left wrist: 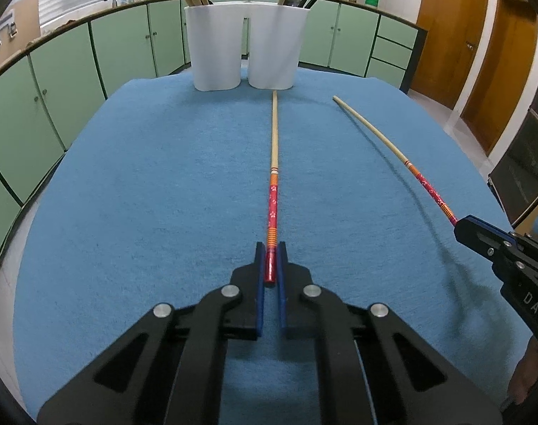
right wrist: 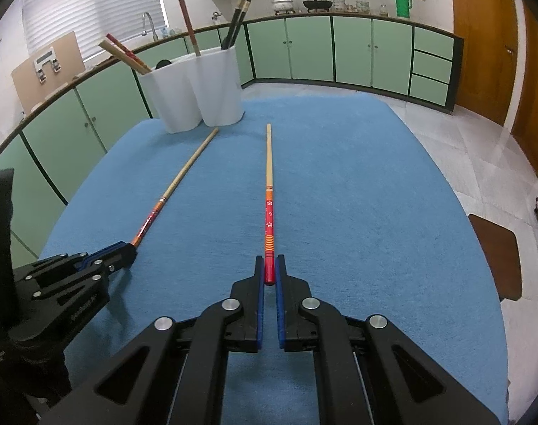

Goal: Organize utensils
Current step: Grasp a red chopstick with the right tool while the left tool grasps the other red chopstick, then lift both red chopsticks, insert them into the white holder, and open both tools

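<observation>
My left gripper is shut on the red end of a long red-and-bamboo chopstick, held level above the blue cloth and pointing at the white utensil holder. My right gripper is shut on the red end of a second, matching chopstick. Each gripper shows in the other's view: the right gripper with its chopstick, the left gripper with its chopstick. The holder has rounded compartments with several chopsticks and a dark spoon inside.
The blue cloth covers the table. Green kitchen cabinets run behind the holder, with a sink tap at the left. Wooden doors stand at the right. A brown chair seat sits off the table's right edge.
</observation>
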